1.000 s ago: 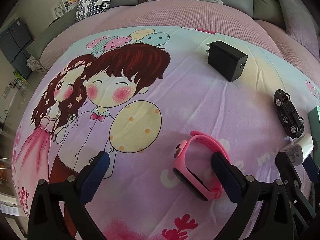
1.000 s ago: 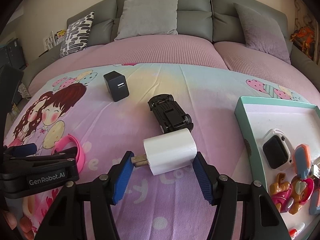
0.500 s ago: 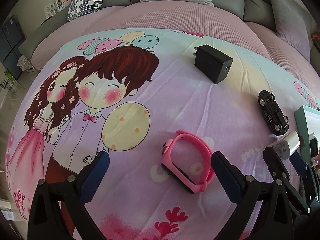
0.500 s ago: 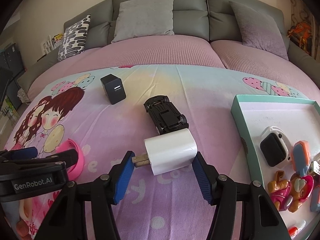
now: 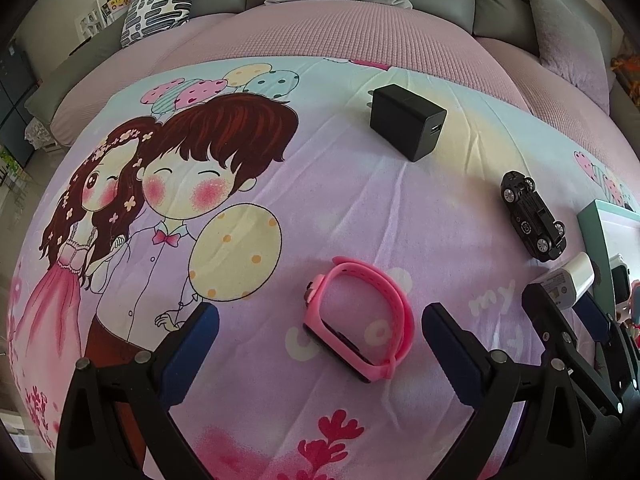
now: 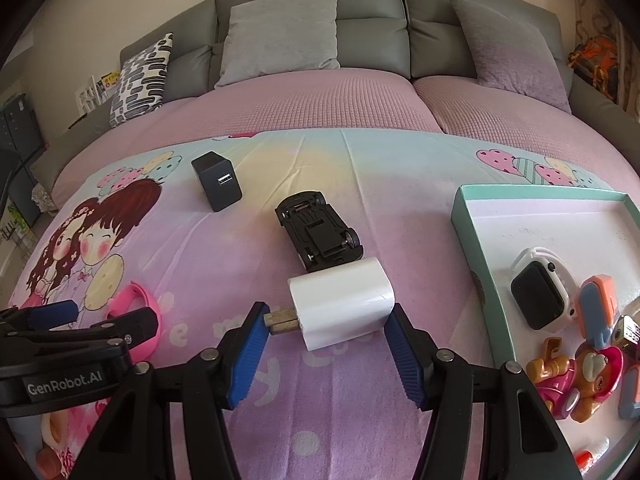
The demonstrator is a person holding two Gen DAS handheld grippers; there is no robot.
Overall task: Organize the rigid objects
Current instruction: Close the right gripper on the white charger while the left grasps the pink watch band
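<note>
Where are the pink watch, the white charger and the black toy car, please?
pink watch (image 5: 394, 307): left wrist view, strap.
white charger (image 6: 342, 300): right wrist view, top face.
black toy car (image 6: 320, 232): right wrist view, upturned underside.

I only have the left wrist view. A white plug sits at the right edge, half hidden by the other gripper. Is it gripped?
Observer: Yes. In the right wrist view the right gripper is shut on the white plug: one pad on its prongs, the other on its body.
Operator: What is in the green tray?
Observer: The tray holds a white smartwatch and several small colourful toys.
Operator: Is the toy car upright?
Observer: No, the black toy car lies wheels up, just behind the plug.
</note>
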